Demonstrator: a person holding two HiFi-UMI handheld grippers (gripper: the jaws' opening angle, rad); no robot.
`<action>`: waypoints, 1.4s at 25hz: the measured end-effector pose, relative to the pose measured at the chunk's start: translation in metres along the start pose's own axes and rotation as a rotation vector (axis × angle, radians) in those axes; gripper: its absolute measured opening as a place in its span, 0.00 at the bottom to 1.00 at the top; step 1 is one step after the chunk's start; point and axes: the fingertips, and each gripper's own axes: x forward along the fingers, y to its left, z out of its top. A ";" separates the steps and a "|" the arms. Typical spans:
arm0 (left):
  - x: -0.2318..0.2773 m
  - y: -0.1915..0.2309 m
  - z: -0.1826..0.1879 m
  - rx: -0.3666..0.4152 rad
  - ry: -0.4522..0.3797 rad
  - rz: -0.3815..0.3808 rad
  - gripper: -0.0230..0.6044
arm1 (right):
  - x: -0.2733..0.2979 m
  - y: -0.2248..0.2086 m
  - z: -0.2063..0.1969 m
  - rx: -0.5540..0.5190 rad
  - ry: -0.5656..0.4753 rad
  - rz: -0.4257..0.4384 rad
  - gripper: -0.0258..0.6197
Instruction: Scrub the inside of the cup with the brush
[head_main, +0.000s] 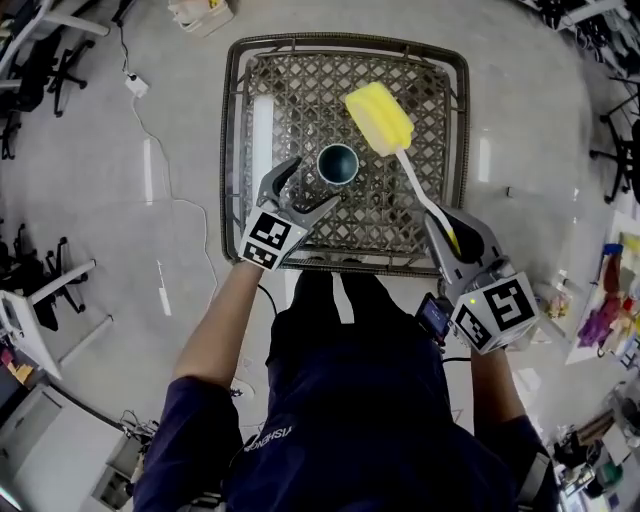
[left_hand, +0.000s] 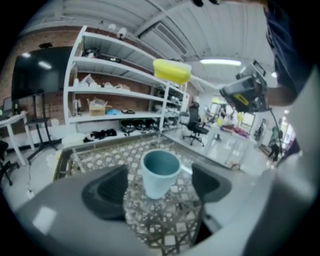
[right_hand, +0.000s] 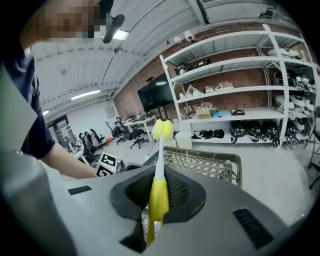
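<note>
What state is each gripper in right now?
The left gripper is open and empty; the cup stands just ahead, not gripped.
The right gripper is closed on the brush.

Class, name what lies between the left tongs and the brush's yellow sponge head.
The teal cup, upright on the woven tabletop; the head view shows it.

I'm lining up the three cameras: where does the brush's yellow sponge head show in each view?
Head view: sponge head upper middle, up and right of the cup.
Left gripper view: top centre, above the cup.
Right gripper view: centre, at the far end of the brush handle.
Shared landmark: the woven table, under it in all three.
</note>
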 end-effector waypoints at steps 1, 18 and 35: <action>0.004 0.002 -0.007 0.004 0.009 -0.007 0.66 | 0.003 -0.001 -0.003 0.012 0.005 -0.005 0.09; 0.077 0.001 -0.039 0.093 0.016 -0.089 0.70 | 0.022 -0.008 -0.043 0.118 0.042 -0.053 0.09; 0.084 -0.006 -0.020 0.113 -0.009 -0.105 0.66 | 0.018 -0.013 -0.038 0.097 0.053 -0.042 0.09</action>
